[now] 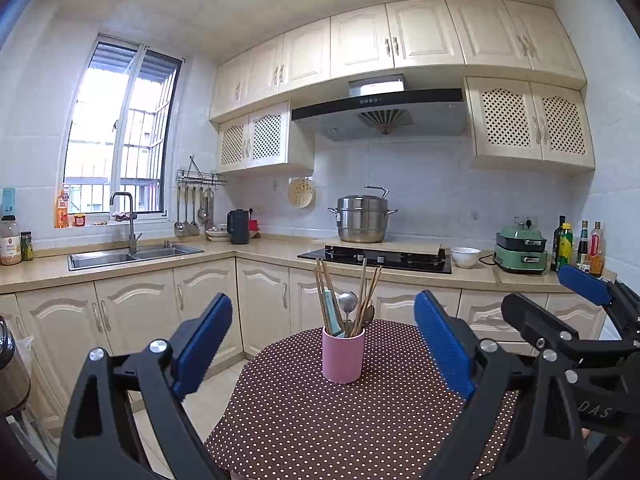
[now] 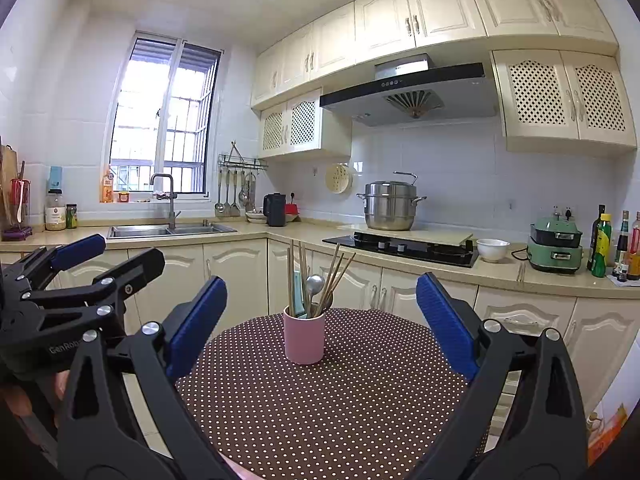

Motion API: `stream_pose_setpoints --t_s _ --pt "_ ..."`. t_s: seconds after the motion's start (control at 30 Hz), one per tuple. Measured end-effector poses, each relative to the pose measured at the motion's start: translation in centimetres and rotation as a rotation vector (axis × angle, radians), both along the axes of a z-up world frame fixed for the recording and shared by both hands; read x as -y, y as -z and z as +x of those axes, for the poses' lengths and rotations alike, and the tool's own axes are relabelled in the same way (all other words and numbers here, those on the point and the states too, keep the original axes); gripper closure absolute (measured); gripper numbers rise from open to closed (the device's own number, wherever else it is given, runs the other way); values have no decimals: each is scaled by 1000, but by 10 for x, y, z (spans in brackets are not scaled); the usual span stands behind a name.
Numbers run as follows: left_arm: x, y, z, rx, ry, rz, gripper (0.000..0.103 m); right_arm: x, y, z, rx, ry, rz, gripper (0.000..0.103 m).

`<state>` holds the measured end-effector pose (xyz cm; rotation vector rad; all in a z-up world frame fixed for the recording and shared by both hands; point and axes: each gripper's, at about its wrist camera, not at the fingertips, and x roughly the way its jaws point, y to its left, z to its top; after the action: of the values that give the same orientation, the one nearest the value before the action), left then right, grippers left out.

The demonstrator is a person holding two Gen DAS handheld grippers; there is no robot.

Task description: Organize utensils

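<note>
A pink cup [image 1: 343, 356] [image 2: 304, 340] stands upright on a round table with a brown polka-dot cloth [image 1: 320, 420] [image 2: 340, 400]. It holds several wooden chopsticks [image 1: 324, 292] [image 2: 336, 276], a metal spoon [image 1: 348, 302] [image 2: 315, 283] and a teal-handled utensil [image 1: 333, 312]. My left gripper [image 1: 324, 300] is open, level, short of the cup with nothing between its fingers. My right gripper [image 2: 322, 282] is likewise open wide and empty, also short of the cup. Each shows in the other's view, the right gripper [image 1: 552, 296] and the left gripper [image 2: 116, 254], side by side.
Beyond the table runs an L-shaped counter with a sink [image 1: 132, 256], a black kettle [image 1: 239, 227], a hob [image 1: 376, 258] with a steel pot [image 1: 362, 220], a white bowl [image 1: 465, 257], a green appliance [image 1: 520, 250] and bottles [image 1: 580, 248]. A hand [image 2: 16, 400] holds the left gripper.
</note>
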<state>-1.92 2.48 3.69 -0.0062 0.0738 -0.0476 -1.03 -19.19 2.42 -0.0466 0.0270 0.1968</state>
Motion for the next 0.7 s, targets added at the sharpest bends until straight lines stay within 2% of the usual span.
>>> stream_pose_setpoints --t_s 0.47,0.7 --pt "-3 9 5 27 -35 36 12 -3 9 17 -49 -32 13 8" --pt "-5 13 15 14 -45 42 12 -7 13 27 -65 -43 14 8"
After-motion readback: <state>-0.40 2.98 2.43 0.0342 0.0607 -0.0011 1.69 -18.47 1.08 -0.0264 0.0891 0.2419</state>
